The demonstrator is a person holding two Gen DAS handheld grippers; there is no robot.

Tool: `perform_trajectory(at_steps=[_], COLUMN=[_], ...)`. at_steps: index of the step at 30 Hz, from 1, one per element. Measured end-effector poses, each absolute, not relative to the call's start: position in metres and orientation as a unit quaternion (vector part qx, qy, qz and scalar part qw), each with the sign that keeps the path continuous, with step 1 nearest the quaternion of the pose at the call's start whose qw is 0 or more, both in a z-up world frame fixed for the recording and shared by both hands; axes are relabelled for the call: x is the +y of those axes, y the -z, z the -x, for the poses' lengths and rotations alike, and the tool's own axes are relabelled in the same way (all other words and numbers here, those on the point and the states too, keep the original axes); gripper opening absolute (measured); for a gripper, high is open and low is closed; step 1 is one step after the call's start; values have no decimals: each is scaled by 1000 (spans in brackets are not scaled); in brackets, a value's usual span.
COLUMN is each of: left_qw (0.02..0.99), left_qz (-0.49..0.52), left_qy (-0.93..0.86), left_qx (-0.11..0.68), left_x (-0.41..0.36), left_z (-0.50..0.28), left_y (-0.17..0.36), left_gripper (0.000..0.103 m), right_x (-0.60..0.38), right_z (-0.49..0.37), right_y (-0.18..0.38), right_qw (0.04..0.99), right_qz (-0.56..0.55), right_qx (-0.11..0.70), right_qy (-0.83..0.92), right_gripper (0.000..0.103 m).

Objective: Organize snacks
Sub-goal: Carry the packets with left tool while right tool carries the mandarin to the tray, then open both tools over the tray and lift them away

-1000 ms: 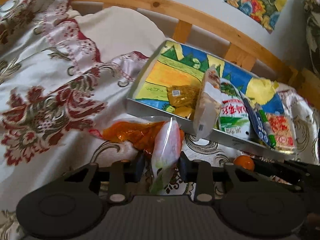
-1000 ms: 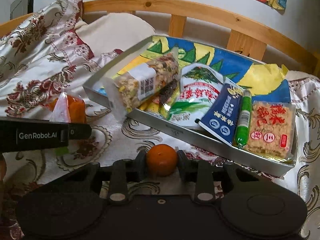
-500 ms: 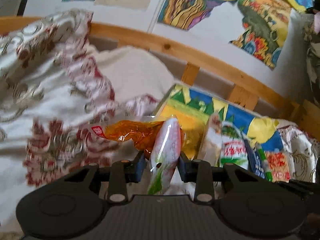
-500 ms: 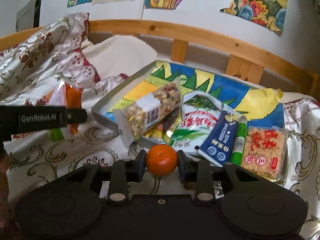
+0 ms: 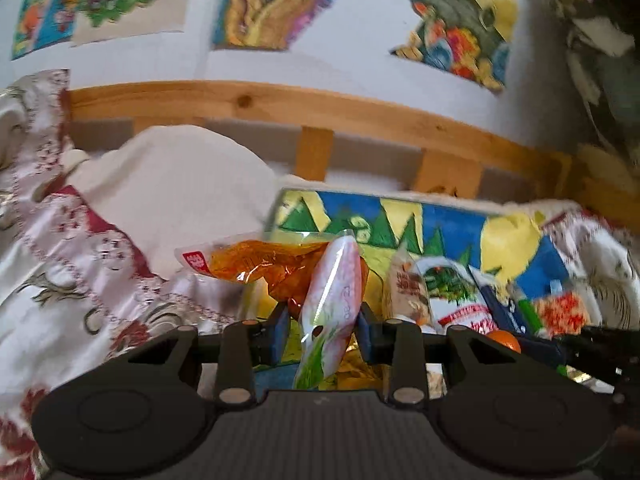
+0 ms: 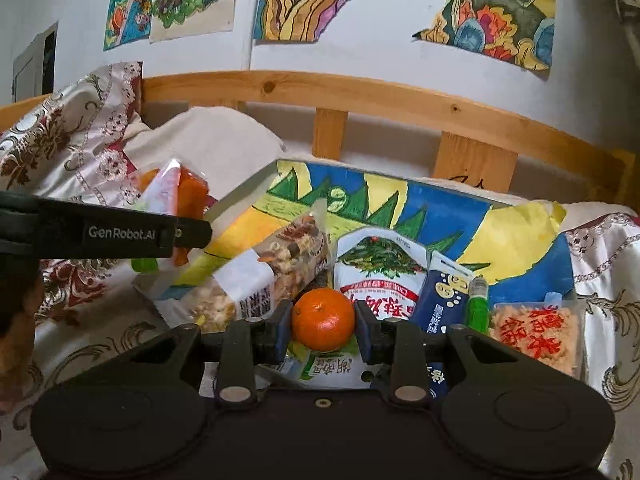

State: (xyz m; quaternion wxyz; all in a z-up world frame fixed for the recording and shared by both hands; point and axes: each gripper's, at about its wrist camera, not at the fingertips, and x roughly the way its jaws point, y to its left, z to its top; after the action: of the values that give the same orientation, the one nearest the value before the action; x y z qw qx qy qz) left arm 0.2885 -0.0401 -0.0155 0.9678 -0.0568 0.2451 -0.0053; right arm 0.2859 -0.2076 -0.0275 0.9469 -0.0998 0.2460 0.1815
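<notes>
A small orange (image 6: 323, 318) sits low in the middle of the right wrist view, pinched between the two pads of the right gripper (image 6: 322, 327), which are closed against its sides. Behind it, across the centre of the frame, lies a shallow tray (image 6: 240, 194) lined with a bright painted sheet and holding a bag of mixed nuts (image 6: 256, 280), a white and green packet (image 6: 378, 276), a dark blue packet (image 6: 438, 300), a green stick (image 6: 478, 300) and a box with red characters (image 6: 538, 332).

In the left wrist view the left gripper (image 5: 323, 328) is clamped on two packets at once: a pink and green packet (image 5: 332, 304) in front and an orange packet (image 5: 264, 262) behind, reaching left of centre, over the tray's near left corner. The tray rests on a patterned bedspread (image 5: 80, 280), with a wooden bed rail (image 6: 360, 92) above it.
</notes>
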Motion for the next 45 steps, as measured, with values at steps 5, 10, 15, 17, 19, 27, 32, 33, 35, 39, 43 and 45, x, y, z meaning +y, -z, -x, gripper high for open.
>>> perform_trajectory(at_steps=[5, 10, 15, 17, 19, 27, 32, 33, 35, 39, 43, 45], left_qw=[960, 951, 953, 956, 957, 966, 971, 971, 971, 971, 971, 971], left_qz=[47, 47, 45, 46, 52, 68, 70, 72, 74, 77, 78, 71], left_qy=[25, 28, 18, 11, 5, -24, -45, -48, -50, -62, -72, -78], left_qx=[274, 304, 300, 291, 286, 247, 226, 223, 222, 219, 213, 214], left_x=[-41, -38, -35, -33, -32, -26, -22, -21, -20, -19, -19, -22], left_z=[-298, -305, -299, -295, -292, -261, -236, -230, -221, -196, -165, -150], left_y=[24, 30, 29, 26, 24, 7, -9, -12, -18, -29, -36, -40], left_gripper=[38, 39, 57, 65, 70, 89, 102, 102, 102, 102, 103, 103], right_x=[-208, -205, -204, -204, -205, -213, -225, -227, -233, -243, -253, -258], right_z=[-291, -294, -293, -292, -292, -279, -259, -255, -244, -217, -186, -169], right_y=[33, 39, 41, 41, 41, 20, -5, -11, -23, -45, -60, -65], right_qw=[943, 941, 939, 940, 941, 953, 962, 964, 967, 975, 978, 979], right_qz=[97, 100, 103, 102, 100, 59, 25, 21, 17, 8, -2, -4], right_qx=[260, 267, 270, 270, 269, 254, 239, 234, 223, 200, 191, 189], right_qy=[-182, -185, -185, -184, -181, -157, -132, -127, -118, -100, -86, -82], right_gripper=[35, 35, 42, 45, 47, 63, 77, 79, 85, 94, 98, 100])
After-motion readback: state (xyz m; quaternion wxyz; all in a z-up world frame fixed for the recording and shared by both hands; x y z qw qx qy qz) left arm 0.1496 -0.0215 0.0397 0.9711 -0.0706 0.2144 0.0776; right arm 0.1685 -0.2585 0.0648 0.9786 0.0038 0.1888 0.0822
